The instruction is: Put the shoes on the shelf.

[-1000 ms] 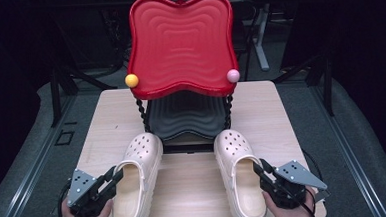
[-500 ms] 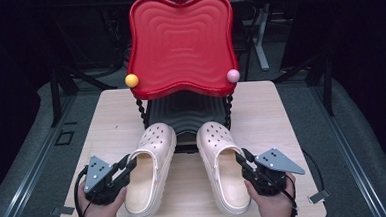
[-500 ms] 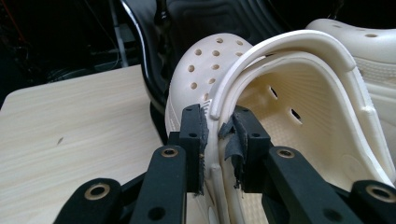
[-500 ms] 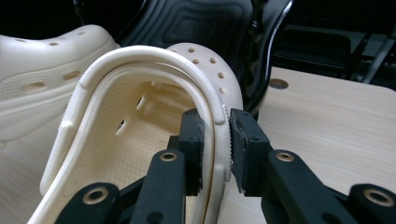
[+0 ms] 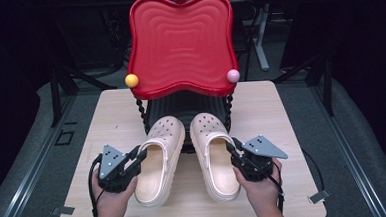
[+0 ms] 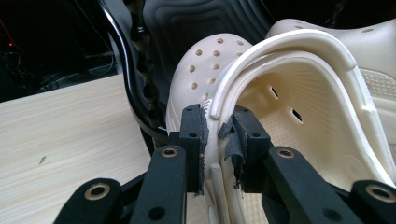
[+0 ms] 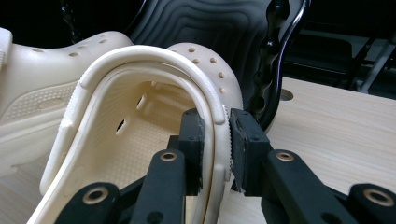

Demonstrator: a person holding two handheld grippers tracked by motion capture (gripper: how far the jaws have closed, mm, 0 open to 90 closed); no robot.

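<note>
Two clogs sit mid-frame on the counter [image 5: 106,123]. My left jaws [image 5: 139,155] pinch the left clog [image 5: 159,163], my right jaws [image 5: 231,149] the right clog [image 5: 214,155]. I should slide both evenly, toes under the rack [image 5: 183,106], holding tight.

Both forearms come in from the bottom edge. The left hand [image 5: 110,200] holds the left tool [image 5: 139,155], and its jaws point forward and to the right, pressed on a thin wall. The right hand [image 5: 259,187] holds the right tool [image 5: 231,147], which points forward and left, jaws clamped likewise.
</note>
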